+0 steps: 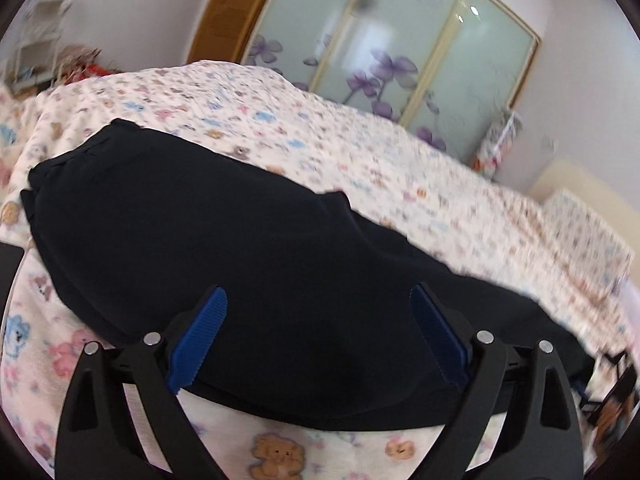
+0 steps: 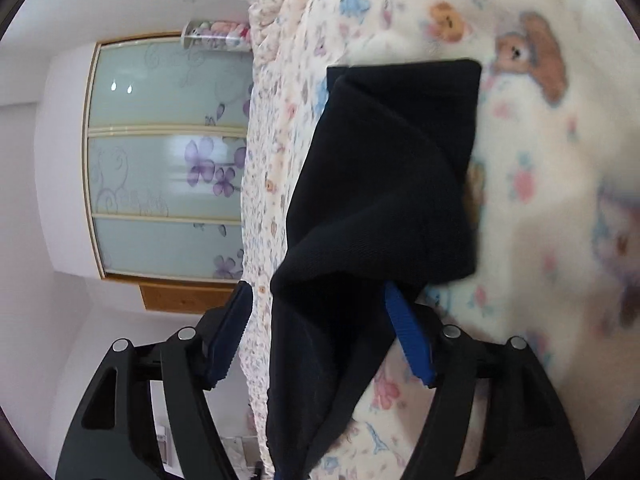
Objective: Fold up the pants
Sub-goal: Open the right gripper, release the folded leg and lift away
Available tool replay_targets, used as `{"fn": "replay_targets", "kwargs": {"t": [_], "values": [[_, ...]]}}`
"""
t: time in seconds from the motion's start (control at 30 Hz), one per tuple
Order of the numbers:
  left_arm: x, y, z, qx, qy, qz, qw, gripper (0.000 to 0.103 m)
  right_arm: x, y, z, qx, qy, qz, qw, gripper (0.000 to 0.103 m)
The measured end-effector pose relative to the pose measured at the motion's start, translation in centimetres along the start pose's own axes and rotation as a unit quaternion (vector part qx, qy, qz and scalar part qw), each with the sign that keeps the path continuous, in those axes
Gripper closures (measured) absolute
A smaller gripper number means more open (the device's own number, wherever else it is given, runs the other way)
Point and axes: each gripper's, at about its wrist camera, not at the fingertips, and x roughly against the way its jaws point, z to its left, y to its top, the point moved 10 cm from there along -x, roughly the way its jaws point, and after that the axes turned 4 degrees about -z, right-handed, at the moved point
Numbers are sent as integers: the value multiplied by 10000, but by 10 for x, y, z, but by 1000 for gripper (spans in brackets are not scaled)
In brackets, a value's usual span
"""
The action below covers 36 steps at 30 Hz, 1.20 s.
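Observation:
The dark navy pants [image 1: 208, 224] lie folded lengthwise on a bear-print blanket [image 1: 280, 452], waistband at the far left. My left gripper [image 1: 318, 308] is open just above the near edge of the pants, its blue pads [image 1: 200, 336] spread wide and holding nothing. In the right wrist view the camera is rolled sideways. The pants [image 2: 384, 184] show as a raised fold with the leg hems at the top. My right gripper [image 2: 320, 300] is open with the fabric edge between its fingers; the cloth drapes over the right blue pad [image 2: 408, 340].
The bed is covered by the bear-print blanket [image 2: 540, 200]. A wardrobe with frosted sliding doors and purple flowers [image 1: 384, 48] stands behind the bed. A white shelf [image 1: 44, 32] is at the far left. A pillow [image 1: 588, 232] lies at the right.

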Motion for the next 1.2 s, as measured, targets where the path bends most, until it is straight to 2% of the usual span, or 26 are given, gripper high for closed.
{"fn": "replay_targets", "kwargs": {"t": [0.17, 0.23, 0.27, 0.3, 0.33, 0.37, 0.4, 0.43, 0.47, 0.5, 0.53, 0.57, 0.6, 0.63, 0.7, 0.73, 0.77, 0.8, 0.83, 0.87, 1.0, 1.1, 1.2], "values": [[-14, -16, 4, -82, 92, 241, 9996, 10, 0, 9, -3, -370, 10, -142, 9992, 33], [-15, -19, 4, -94, 102, 261, 9996, 9, -2, 13, -9, -476, -108, -223, 9986, 38], [-15, -19, 2, -104, 108, 264, 9995, 8, -4, 16, -12, -445, -230, -298, 9983, 54], [-15, -20, 2, -125, 119, 268, 9995, 8, -6, 18, -14, -380, -315, -357, 9981, 77], [-16, -20, 2, -139, 127, 272, 9995, 8, -9, 21, -14, -137, -458, -444, 9979, 93], [-16, -20, 2, -144, 130, 279, 9994, 8, -11, 25, -13, 167, -684, -480, 9964, 99], [-17, -21, 2, -147, 128, 295, 9994, 8, -11, 28, -1, 676, -811, -553, 9929, 99], [-18, -22, 2, -143, 123, 307, 9994, 7, -9, 29, 21, 1389, -823, -710, 9843, 99], [-18, -22, 3, -132, 110, 326, 9993, 7, -5, 27, 52, 2189, -639, -928, 9692, 99], [-19, -23, 3, -122, 100, 345, 9993, 7, 7, 16, 99, 3468, -344, -1338, 9277, 99], [-19, -24, 3, -111, 99, 355, 9993, 7, 18, 6, 124, 4334, -280, -1702, 8845, 99], [-20, -24, 3, -99, 101, 361, 9992, 7, 26, -4, 141, 5082, -250, -2053, 8361, 100], [-20, -24, 3, -88, 98, 369, 9992, 7, 24, 1, 136, 5105, -444, -2077, 8332, 99], [-20, -25, 3, -72, 72, 385, 9992, 7, 16, 15, 117, 4799, -754, -1897, 8532, 99], [-19, -25, 0, -96, -18, 375, 9993, 7, -6, 39, 52, 3586, -1248, -1289, 9161, 99], [-19, -26, -1, -126, 1, 393, 9991, 7, -14, 45, 15, 2988, -1566, -974, 9363, 99], [-20, -26, -1, -147, 29, 411, 9990, 7, -18, 46, -1, 2669, -1649, -770, 9464, 99], [-20, -27, -1, -152, 41, 418, 9990, 7, -16, 47, -11, 2242, -1468, -652, 9612, 99], [-20, -26, -1, -124, 24, 422, 9990, 7, -12, 47, -12, 1989, -1305, -648, 9691, 99], [-20, -26, 0, -95, 14, 422, 9991, 7, -7, 46, -13, 1825, -1228, -655, 9733, 99], [-19, -25, 1, -38, 45, 421, 9991, 7, 10, 33, -12, 1734, -1396, -726, 9722, 99], [-18, -24, 3, 10, 75, 376, 9993, 7, 19, 30, -4, 1595, -1182, -842, 9765, 99], [-17, -22, 8, 166, 34, 359, 9992, 7, 12, 35, -12, 1851, -1468, -796, 9684, 99]]}}
